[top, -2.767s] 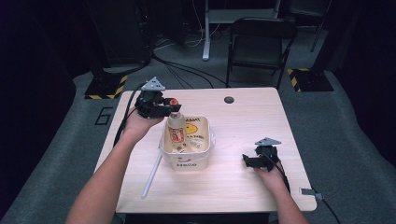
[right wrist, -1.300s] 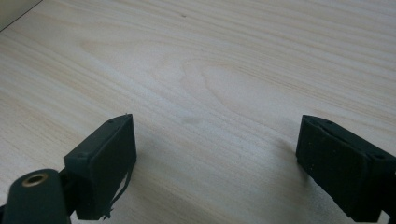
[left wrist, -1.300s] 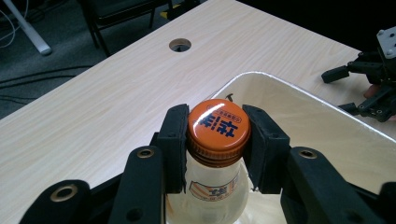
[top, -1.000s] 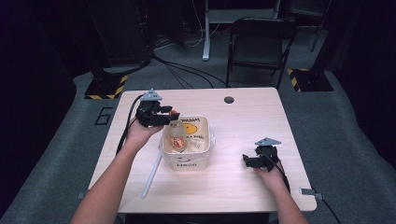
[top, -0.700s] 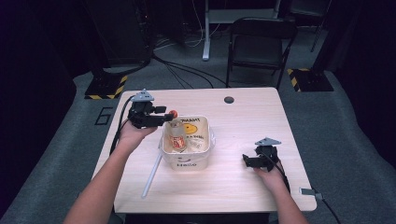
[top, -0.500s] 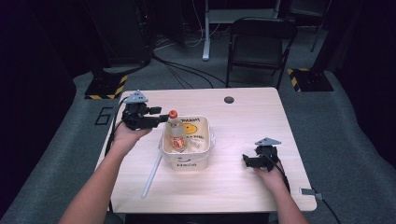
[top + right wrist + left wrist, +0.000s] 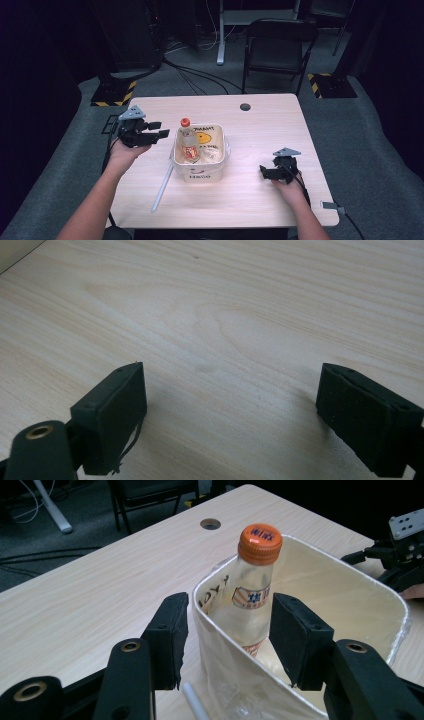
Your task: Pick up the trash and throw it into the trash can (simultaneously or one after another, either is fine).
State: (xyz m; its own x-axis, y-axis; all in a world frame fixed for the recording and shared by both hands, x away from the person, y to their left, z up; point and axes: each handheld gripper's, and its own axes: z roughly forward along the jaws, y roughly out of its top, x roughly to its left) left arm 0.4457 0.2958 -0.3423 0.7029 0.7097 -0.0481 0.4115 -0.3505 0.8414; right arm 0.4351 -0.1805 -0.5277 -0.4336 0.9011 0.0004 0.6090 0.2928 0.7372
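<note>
Light falls from overhead onto the pale table (image 7: 260, 130), bright against a dim, nearly black room. The high view is soft and grainy. In the right gripper view, faint shadows spread under the blurred near jaws; the wood grain stays sharp.

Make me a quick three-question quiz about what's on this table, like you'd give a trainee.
1. True or false: the bottle with the orange cap stands upright inside the white tub.
2. Which claw is nearer the tub? A) left claw B) right claw
3. Fill in: the long white stick lies on the table beside the tub, on the person's ____ side.

Key:
1. True. The left gripper view shows it upright against the tub's near wall.
2. A. Its open jaws point at the tub's rim, gripping nothing; the right claw rests open on the bare wood farther off.
3. left
</note>
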